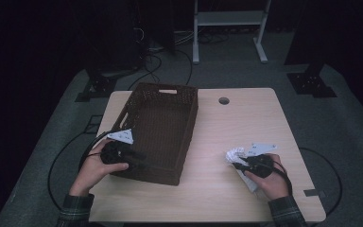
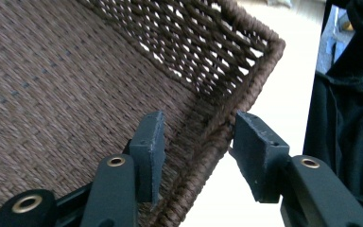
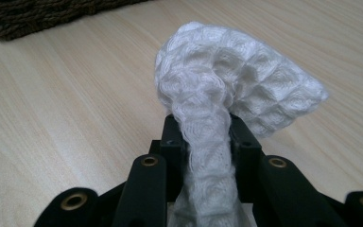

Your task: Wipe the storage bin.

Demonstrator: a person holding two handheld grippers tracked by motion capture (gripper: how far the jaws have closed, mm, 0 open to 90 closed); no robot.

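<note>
Wooden table (image 1: 208, 179): right gripper (image 1: 244, 162) is clamping white cloth (image 3: 227, 90); basket (image 1: 163, 118) is lying leftward, its rim seemingly unpinched between left gripper's (image 2: 198, 142) parted jaws.

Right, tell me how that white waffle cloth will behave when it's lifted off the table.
Probably floppy: the white waffle cloth bunches into a narrow waist where the right gripper pinches it and flares loosely above. Likely light, being thin soft weave. It seems unlikely to slip, since the textured weave is squeezed between the pads, though its loose end may hang and drag.
</note>
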